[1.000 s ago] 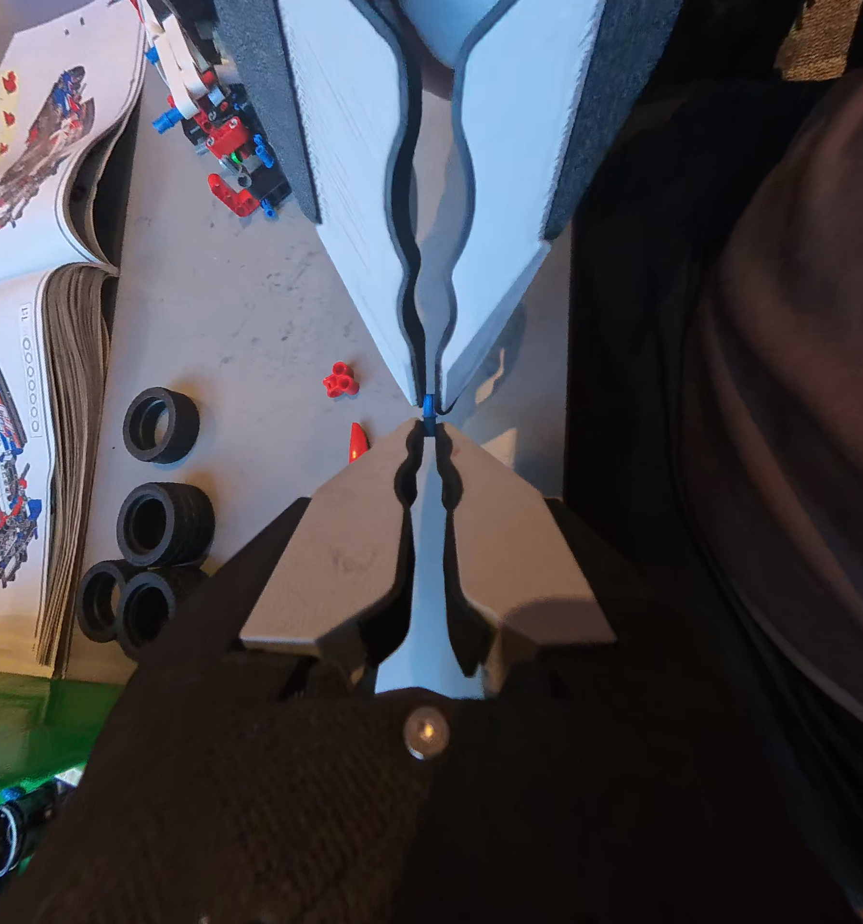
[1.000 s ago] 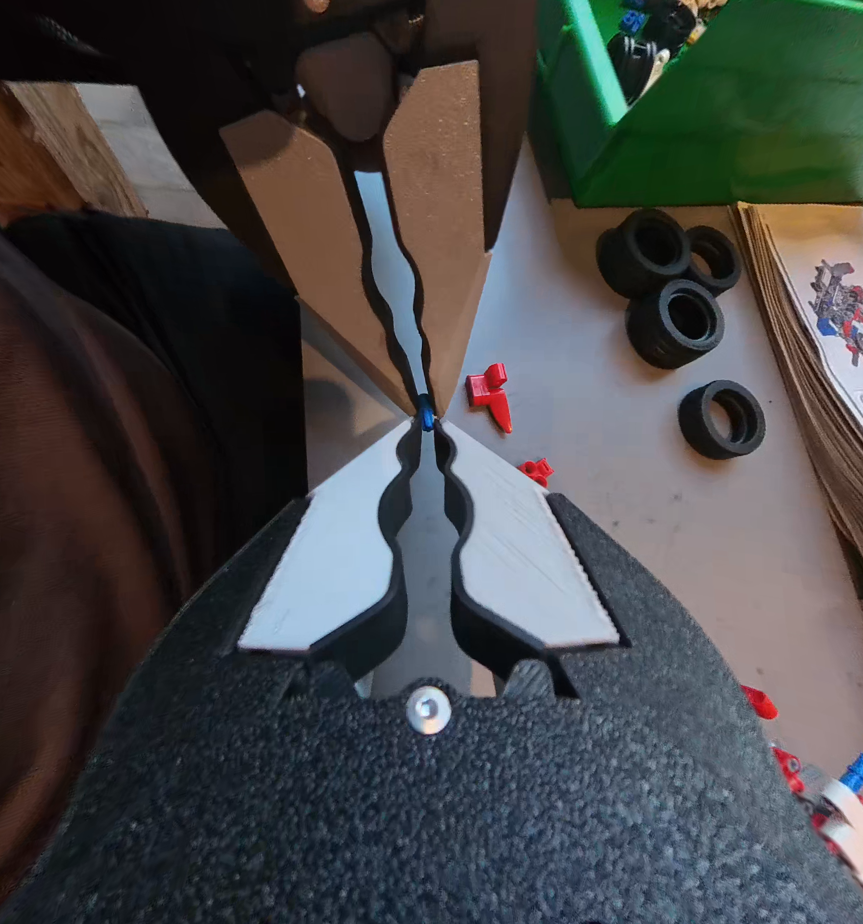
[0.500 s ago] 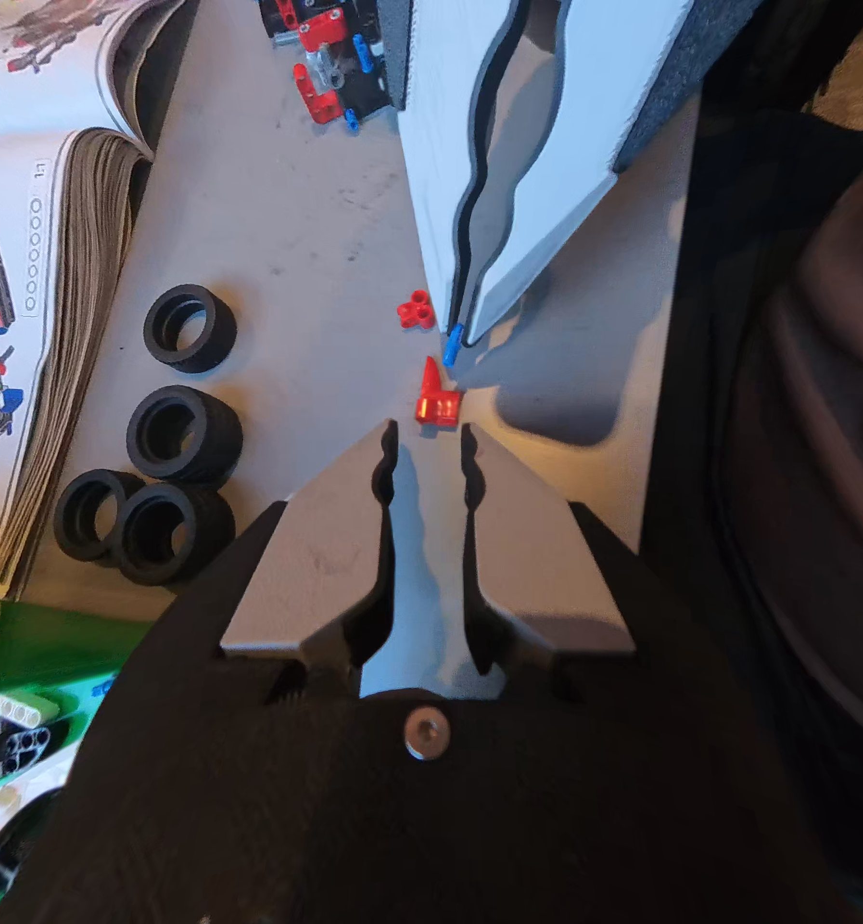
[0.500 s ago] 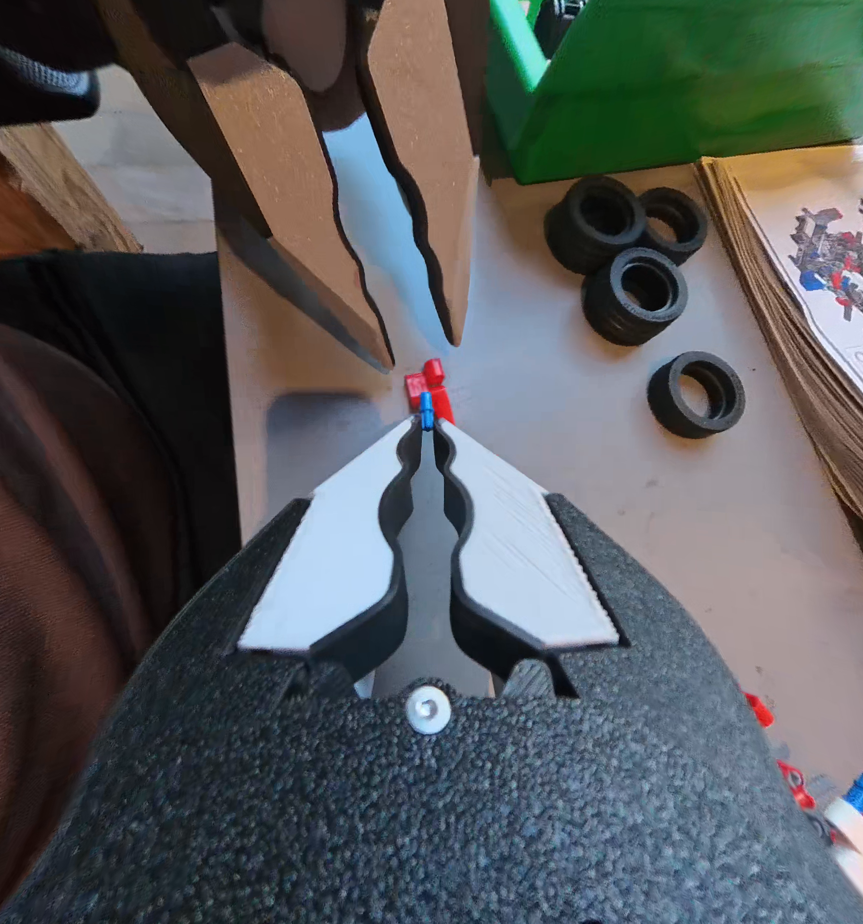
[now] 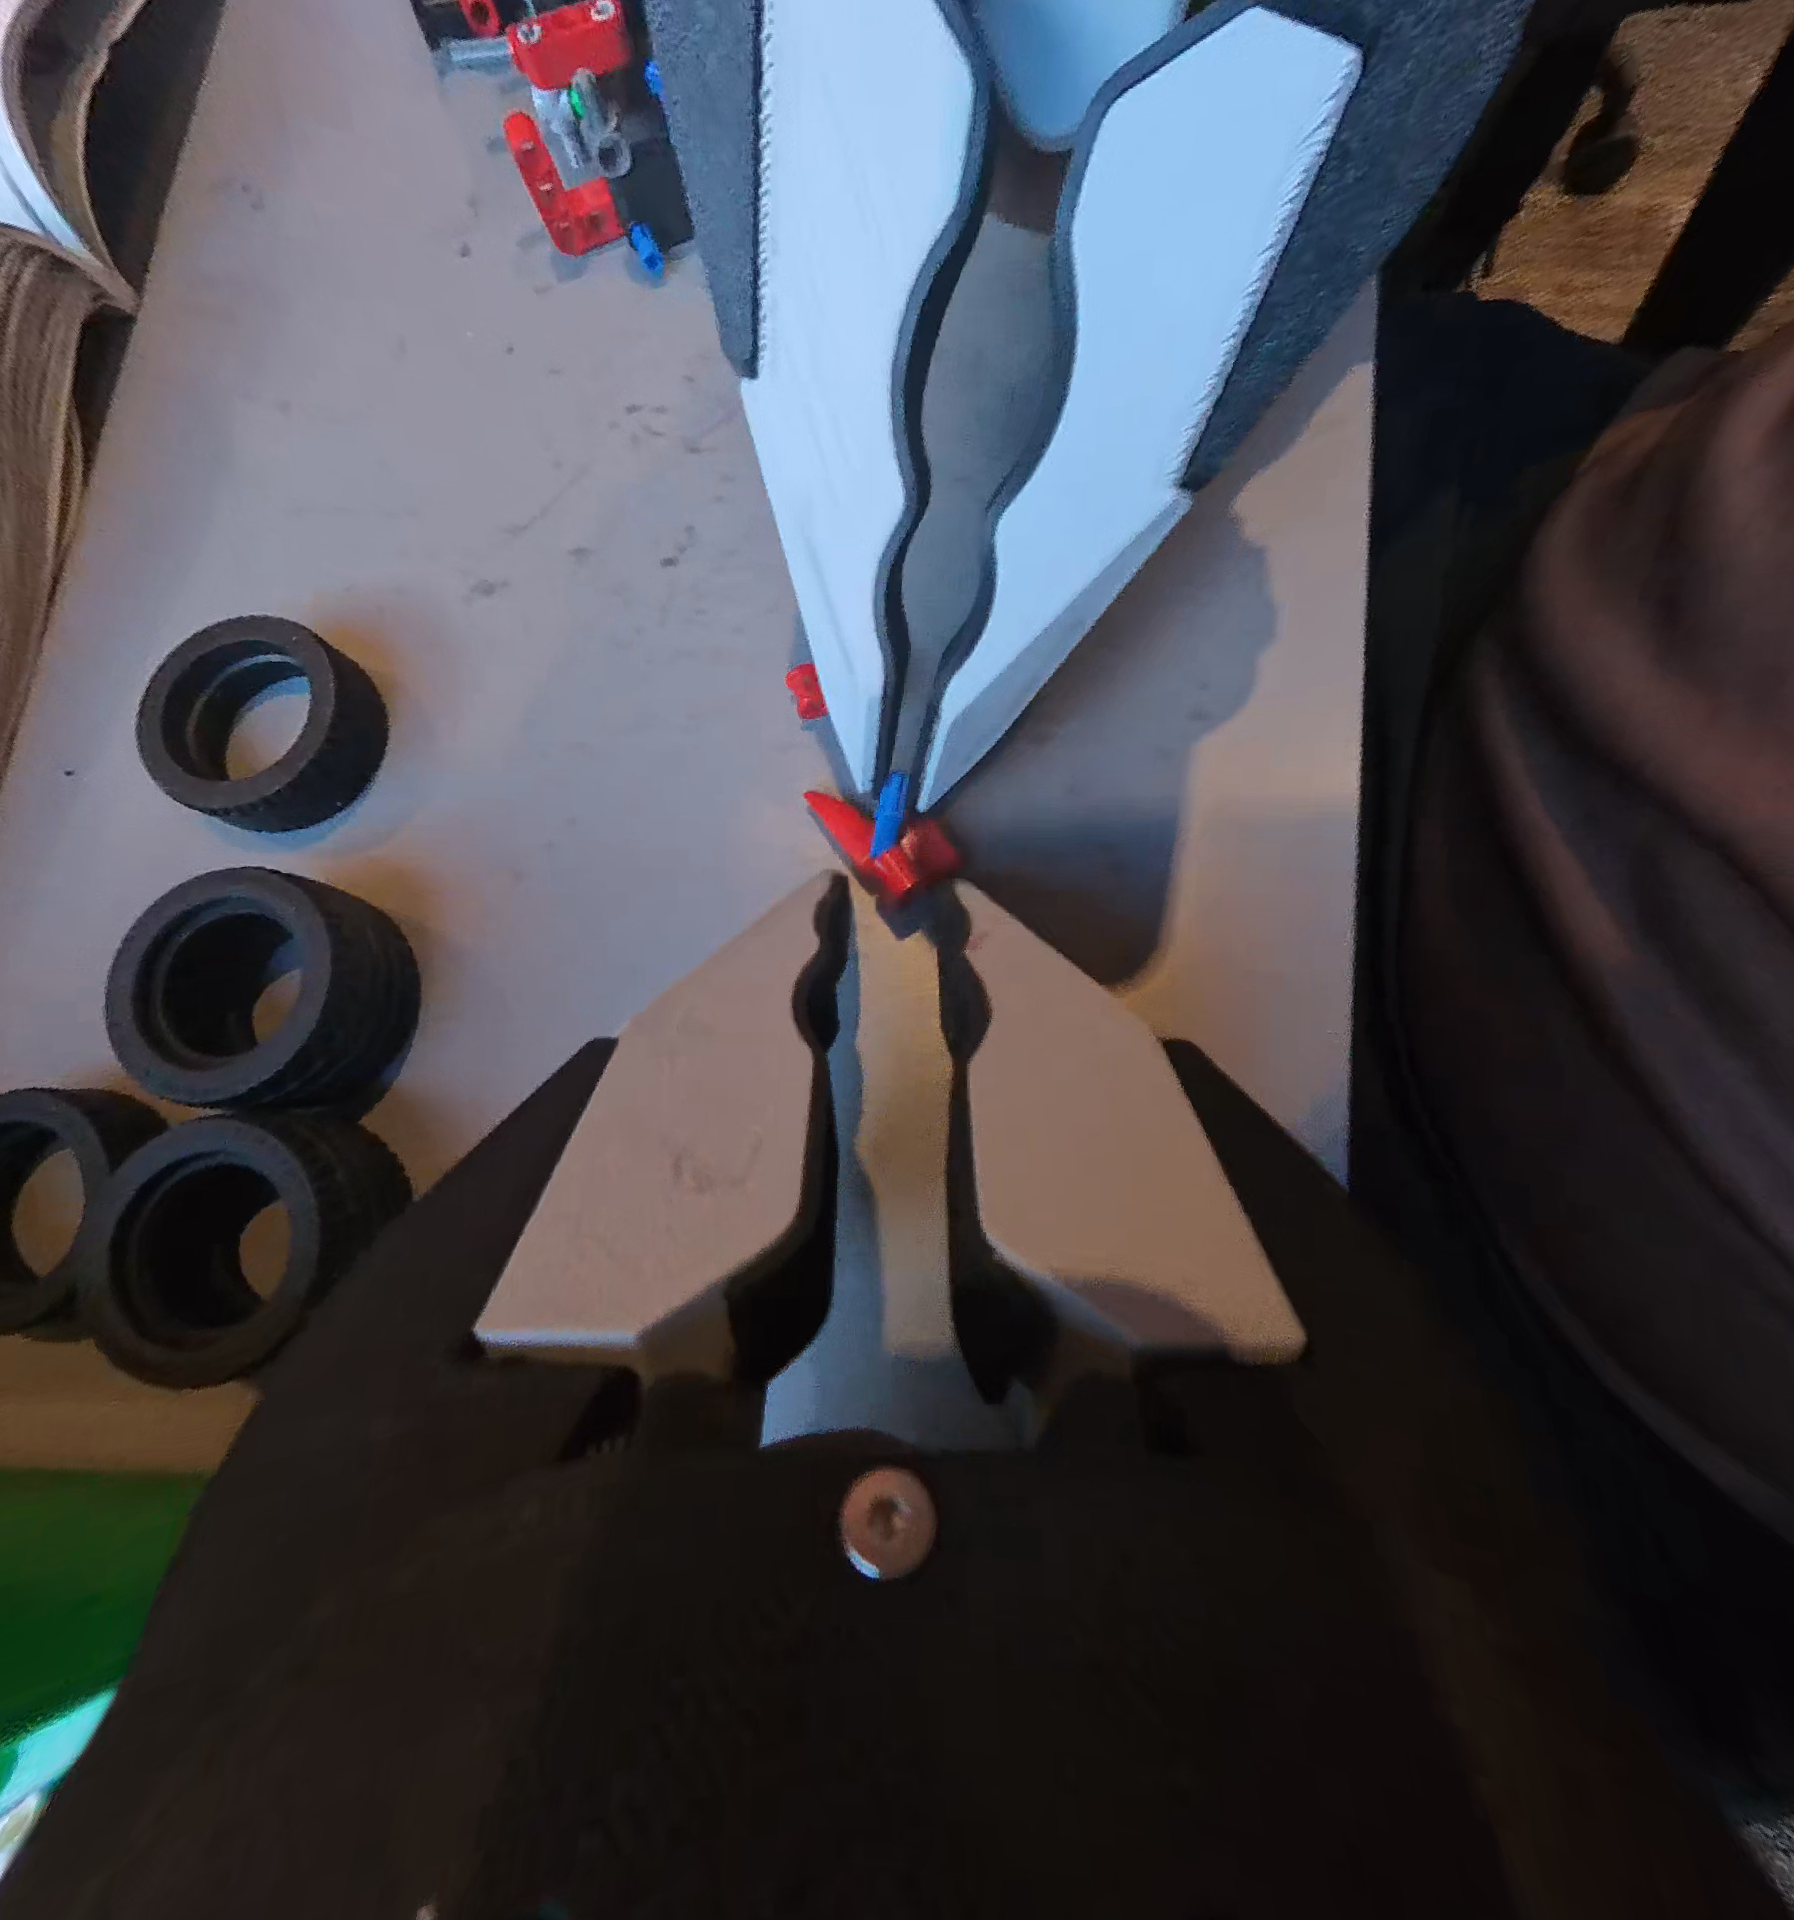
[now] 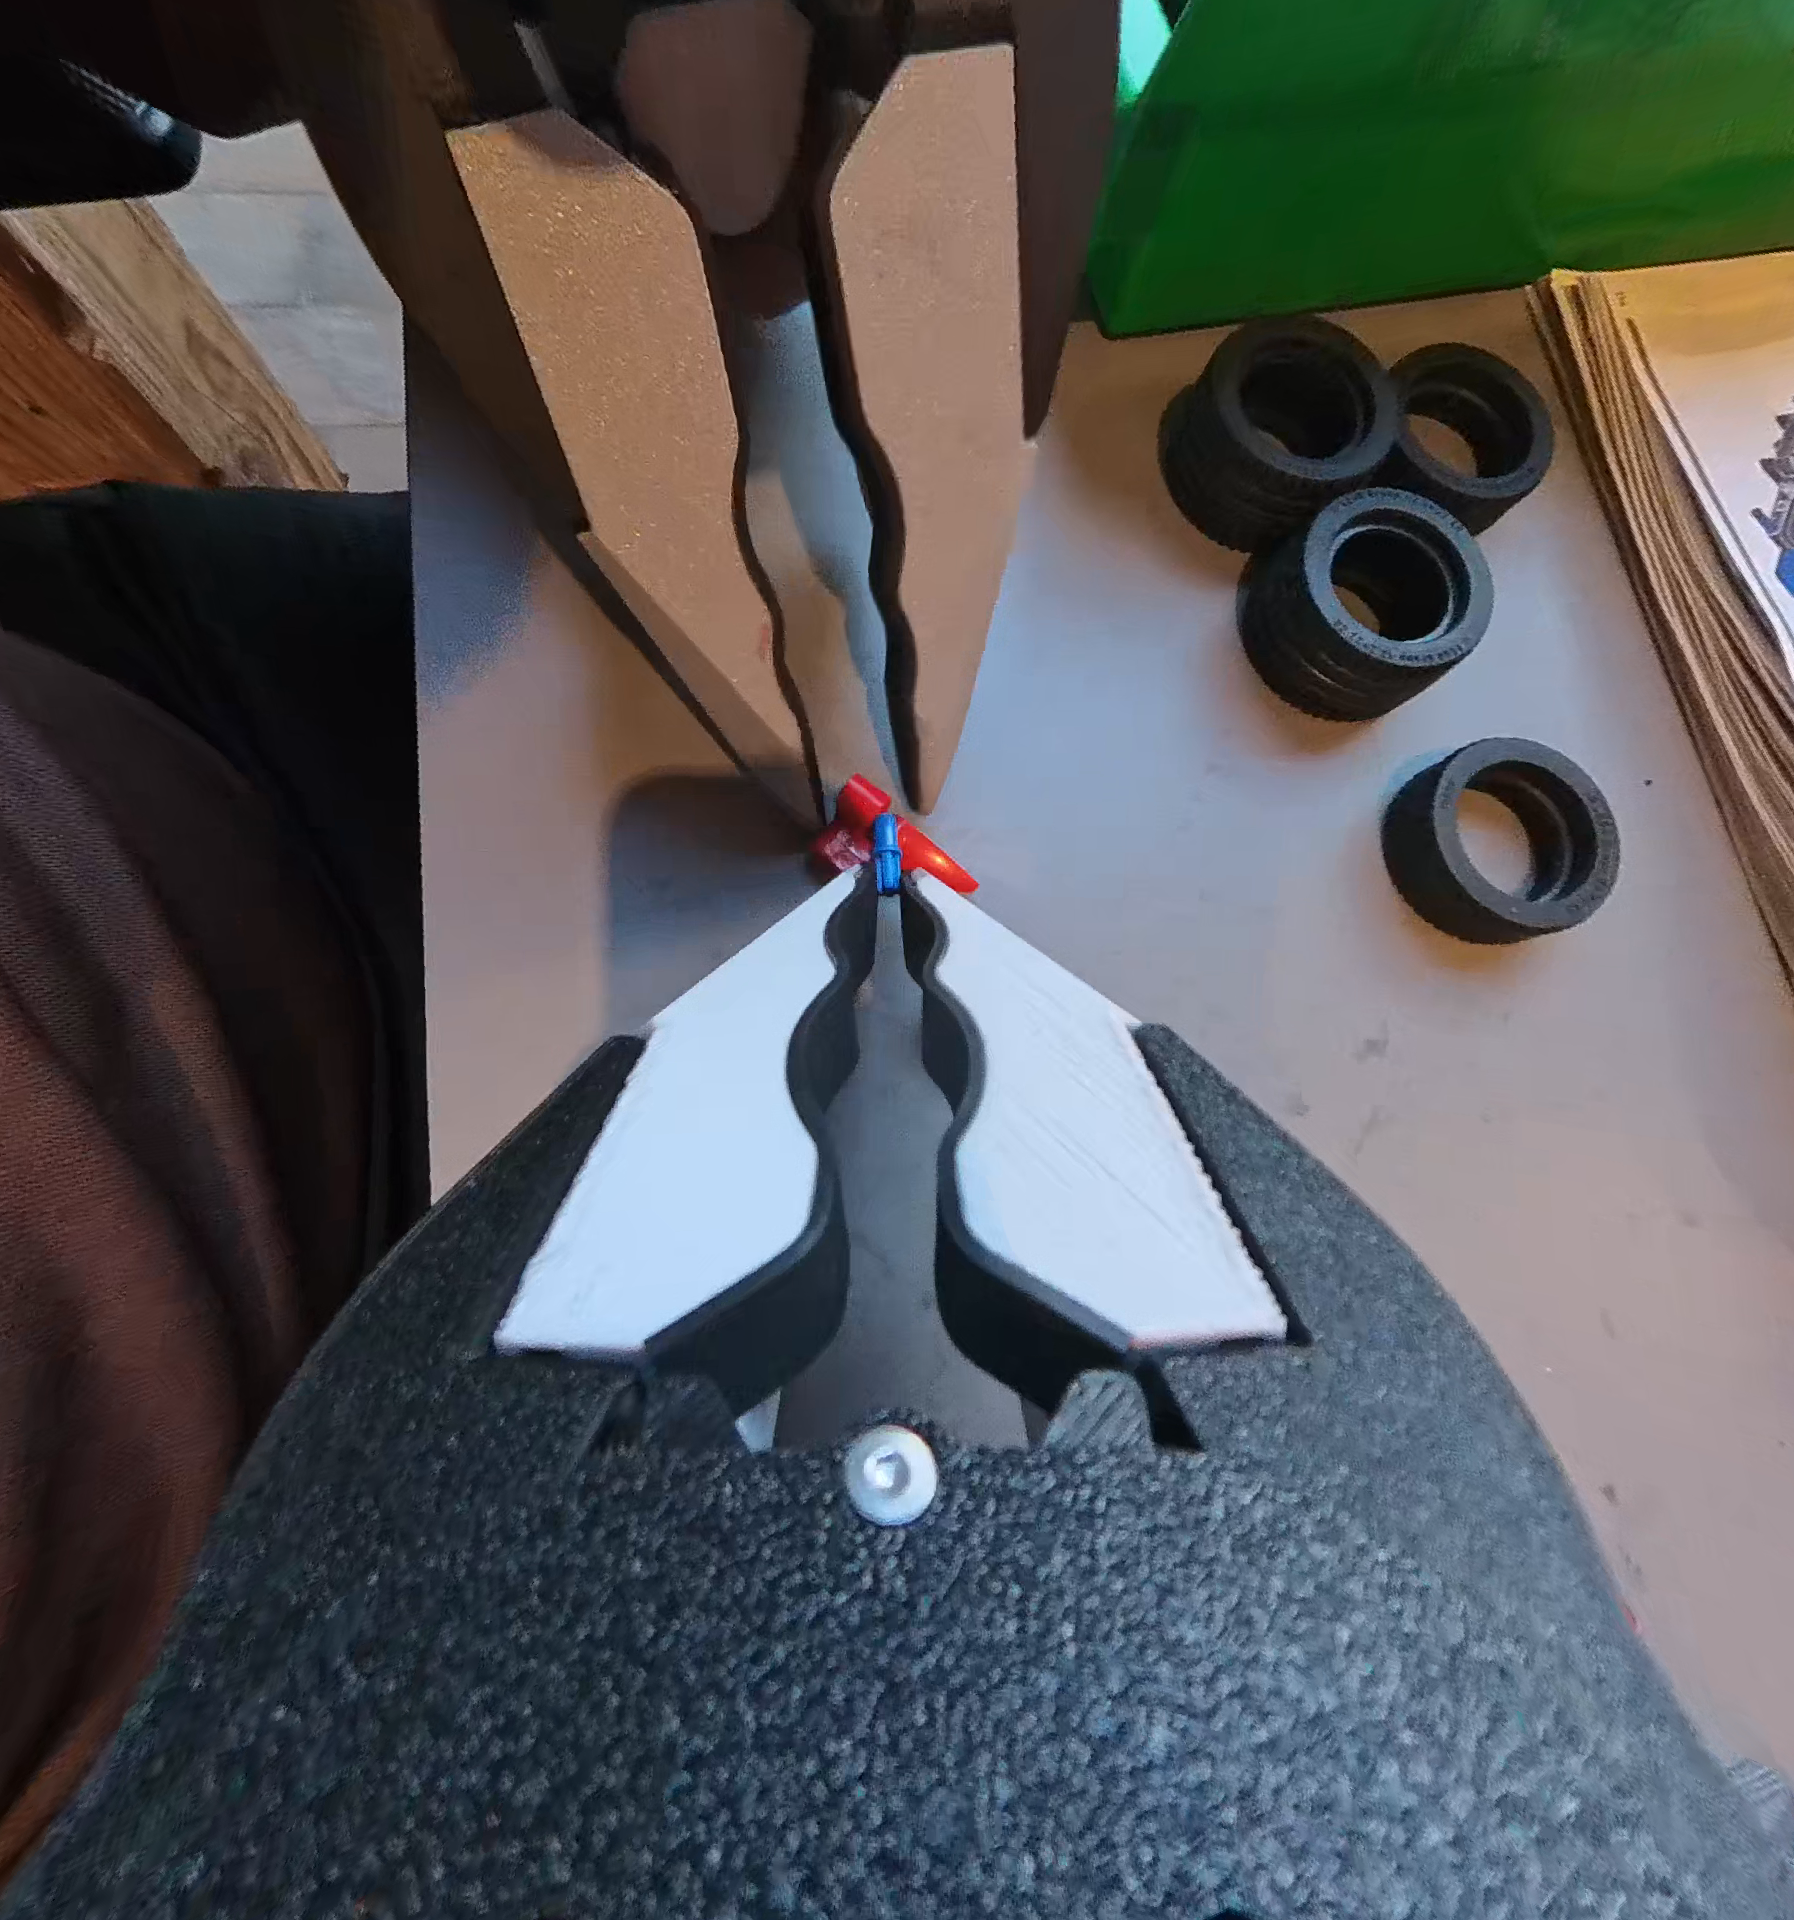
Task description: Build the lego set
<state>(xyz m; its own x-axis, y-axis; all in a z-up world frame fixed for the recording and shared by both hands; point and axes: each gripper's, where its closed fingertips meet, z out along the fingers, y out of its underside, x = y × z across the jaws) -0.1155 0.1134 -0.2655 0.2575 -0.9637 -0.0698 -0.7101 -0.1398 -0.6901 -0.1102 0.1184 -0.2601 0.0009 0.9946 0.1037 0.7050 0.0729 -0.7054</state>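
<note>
Black tyres [image 5: 261,725] grouped at left on grey table [image 5: 519,499], well apart from tongs. Part-built model [image 5: 571,177] at top, beside right gripper's body. Centre: blue pin [image 5: 889,812] pinched in closed tips of white right gripper [image 6: 885,885], pin end touching red piece [image 5: 898,854] lying on table. Left gripper [image 5: 891,902] just beside red piece, fingers [image 5: 727,1091] slightly parted, gripping nothing. Far side in right wrist view: green bin [image 6: 1475,156], open booklet [image 6: 1724,582] at table's right edge.
</note>
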